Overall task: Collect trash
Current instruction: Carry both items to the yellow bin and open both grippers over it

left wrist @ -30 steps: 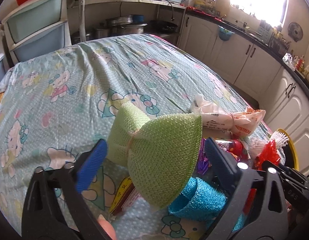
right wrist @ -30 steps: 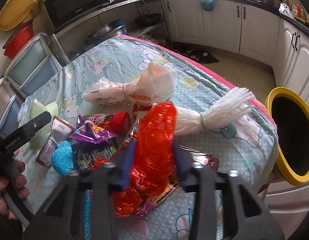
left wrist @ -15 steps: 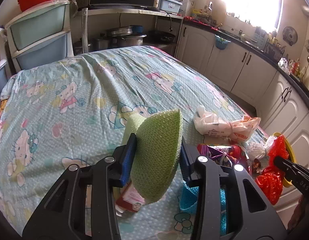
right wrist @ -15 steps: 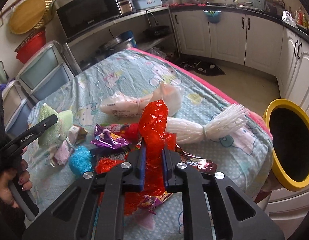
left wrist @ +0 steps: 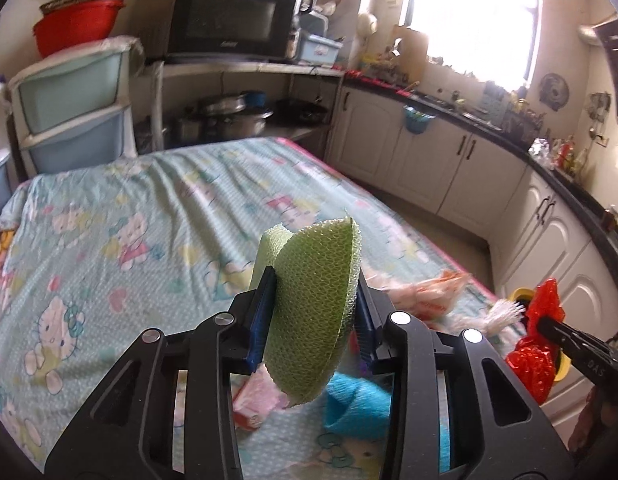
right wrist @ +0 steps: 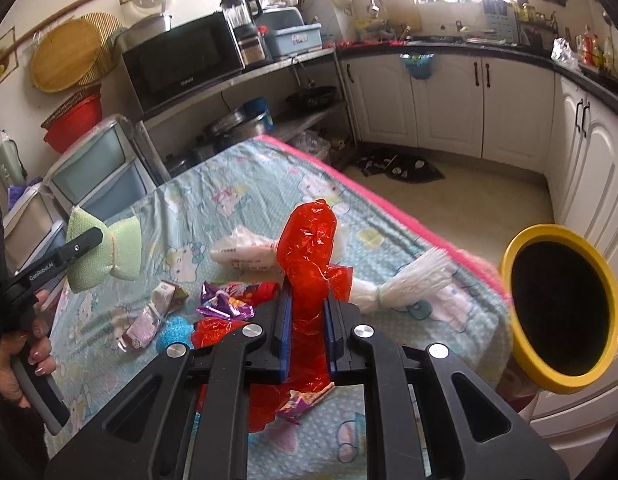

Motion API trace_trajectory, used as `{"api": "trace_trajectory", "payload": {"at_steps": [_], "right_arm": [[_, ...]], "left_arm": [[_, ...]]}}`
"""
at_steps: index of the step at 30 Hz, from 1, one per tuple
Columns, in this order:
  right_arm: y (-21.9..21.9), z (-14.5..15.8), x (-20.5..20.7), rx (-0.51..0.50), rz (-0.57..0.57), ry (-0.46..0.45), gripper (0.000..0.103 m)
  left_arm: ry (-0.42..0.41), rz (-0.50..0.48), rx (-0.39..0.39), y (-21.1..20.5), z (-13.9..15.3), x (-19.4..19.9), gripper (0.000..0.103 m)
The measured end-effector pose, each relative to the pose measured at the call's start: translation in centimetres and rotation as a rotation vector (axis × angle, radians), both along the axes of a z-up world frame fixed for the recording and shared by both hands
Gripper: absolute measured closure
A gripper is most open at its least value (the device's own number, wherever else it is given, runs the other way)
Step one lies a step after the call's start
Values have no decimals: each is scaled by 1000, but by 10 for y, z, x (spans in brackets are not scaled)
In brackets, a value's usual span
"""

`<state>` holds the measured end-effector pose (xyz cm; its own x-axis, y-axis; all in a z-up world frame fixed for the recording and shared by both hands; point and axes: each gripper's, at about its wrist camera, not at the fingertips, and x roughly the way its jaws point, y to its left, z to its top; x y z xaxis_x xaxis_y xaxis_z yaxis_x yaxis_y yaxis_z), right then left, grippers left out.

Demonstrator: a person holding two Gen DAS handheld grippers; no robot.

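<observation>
Both grippers [left wrist: 313,312] [right wrist: 307,320] clamped — raised.

Glossy crinkled red plastic wrapper [right wrist: 309,248], rough green foam netting [left wrist: 313,304], matt printed cloth tablecloth [left wrist: 109,220].

A home kitchen, shown by its fittings and its clutter.

White cabinets [right wrist: 449,108] are run along two walls under a dark worktop [right wrist: 449,46], which is crowded with bottles and utensils below a bright window [left wrist: 475,20]. A black microwave [right wrist: 181,58] is set on a shelf, with pots [left wrist: 229,114] stored beneath it. Plastic drawers [left wrist: 75,108] are stacked beside it, topped by a red basin [left wrist: 79,26]. The table is covered with a cartoon-cat cloth [left wrist: 129,232] (plainly domestic, not commercial).
</observation>
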<state>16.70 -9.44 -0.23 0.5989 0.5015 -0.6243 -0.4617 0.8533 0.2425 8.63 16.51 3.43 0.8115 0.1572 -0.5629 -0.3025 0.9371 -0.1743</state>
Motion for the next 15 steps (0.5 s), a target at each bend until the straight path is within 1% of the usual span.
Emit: {"api": "trace_trajectory", "payload": {"at_steps": [5,15], "right_arm": [[-22,15,-3,13,-40,-41,90],[-74,36,-1,18,-146,-112,90]], "left_arm": [[-41,-65,1,-27,16,8,74],[-96,-196,-7,-88,35,34,74]]}}
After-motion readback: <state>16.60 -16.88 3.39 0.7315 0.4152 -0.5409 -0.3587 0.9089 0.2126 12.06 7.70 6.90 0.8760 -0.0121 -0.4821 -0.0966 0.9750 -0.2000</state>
